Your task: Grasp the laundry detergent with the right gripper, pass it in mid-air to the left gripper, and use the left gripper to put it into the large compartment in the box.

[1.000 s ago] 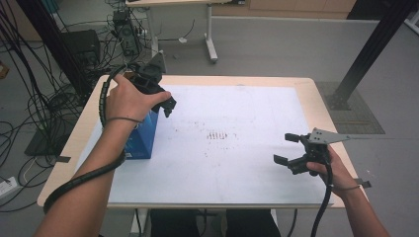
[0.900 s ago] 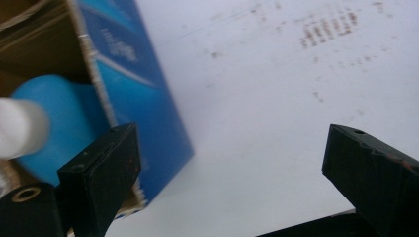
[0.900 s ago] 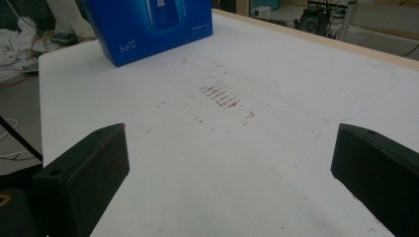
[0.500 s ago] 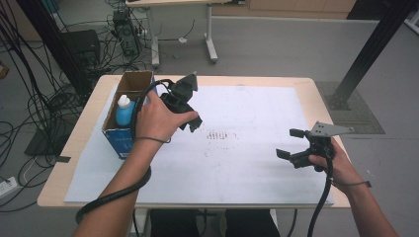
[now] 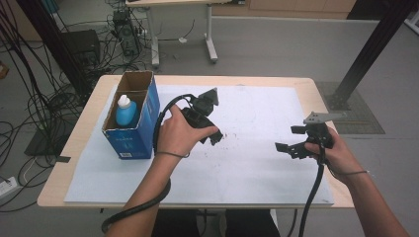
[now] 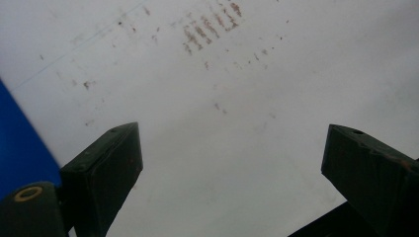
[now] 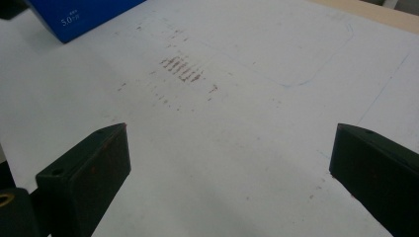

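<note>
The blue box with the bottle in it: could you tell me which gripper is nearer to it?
Left. The left gripper is just right of the blue box; the right gripper is far across the table.

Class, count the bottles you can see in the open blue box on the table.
1. A blue bottle with a white cap stands inside the open blue box at the table's left; more may be hidden behind the box walls.

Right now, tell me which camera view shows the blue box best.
The high view: the whole blue box stands open-topped at the table's left with a bottle inside. The right gripper view catches just one lower corner with white print. The left gripper view gives a blue sliver at its left edge.
</note>
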### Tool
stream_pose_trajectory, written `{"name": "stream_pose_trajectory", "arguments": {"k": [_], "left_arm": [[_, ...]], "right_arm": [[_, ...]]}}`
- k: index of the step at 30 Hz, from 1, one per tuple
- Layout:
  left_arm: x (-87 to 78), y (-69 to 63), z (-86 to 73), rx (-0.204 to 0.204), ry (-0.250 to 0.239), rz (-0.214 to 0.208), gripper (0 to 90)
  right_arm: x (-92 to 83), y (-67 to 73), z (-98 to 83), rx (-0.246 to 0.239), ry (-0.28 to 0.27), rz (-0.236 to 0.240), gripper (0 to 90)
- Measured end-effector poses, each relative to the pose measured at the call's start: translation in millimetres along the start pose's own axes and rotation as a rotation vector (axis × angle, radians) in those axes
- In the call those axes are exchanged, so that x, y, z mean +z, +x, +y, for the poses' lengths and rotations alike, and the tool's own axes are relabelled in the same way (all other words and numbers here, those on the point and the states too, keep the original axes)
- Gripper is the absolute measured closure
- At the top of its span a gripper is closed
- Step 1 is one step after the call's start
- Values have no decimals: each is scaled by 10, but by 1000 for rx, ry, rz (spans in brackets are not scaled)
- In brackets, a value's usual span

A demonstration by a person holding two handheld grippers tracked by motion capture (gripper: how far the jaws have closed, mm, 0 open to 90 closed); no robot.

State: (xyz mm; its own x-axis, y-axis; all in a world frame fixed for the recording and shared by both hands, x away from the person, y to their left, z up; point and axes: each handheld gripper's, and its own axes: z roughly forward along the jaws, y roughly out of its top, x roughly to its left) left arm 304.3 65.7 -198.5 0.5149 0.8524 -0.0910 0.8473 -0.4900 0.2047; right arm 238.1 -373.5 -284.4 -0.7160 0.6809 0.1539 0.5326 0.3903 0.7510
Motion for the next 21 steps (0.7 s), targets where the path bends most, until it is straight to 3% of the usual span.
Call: {"name": "stream_pose_trajectory", "arguments": {"k": [1,3,6,9,14,15,21], "left_arm": [[31,-15,-8,-3,-4,-3,91],[121,-146,9,-3,8,29,91],[191,-199,17,17,20,13,87],[322,-370,-24,27,15,44,88],[458,-424,-68,28,11,18,90],[509,-470,-116,14,-7,34,89],[647,-548,-154,11,-8,26,91]], "right_arm": [[0,13,69,-6,18,-4,25],[1,39,141,-11,33,-19,24],[7,48,230,-21,63,-32,28],[20,72,335,-31,95,-57,29],[77,92,408,-24,126,-75,30],[85,89,415,-24,129,-75,32],[156,80,416,-7,127,-75,29]]}}
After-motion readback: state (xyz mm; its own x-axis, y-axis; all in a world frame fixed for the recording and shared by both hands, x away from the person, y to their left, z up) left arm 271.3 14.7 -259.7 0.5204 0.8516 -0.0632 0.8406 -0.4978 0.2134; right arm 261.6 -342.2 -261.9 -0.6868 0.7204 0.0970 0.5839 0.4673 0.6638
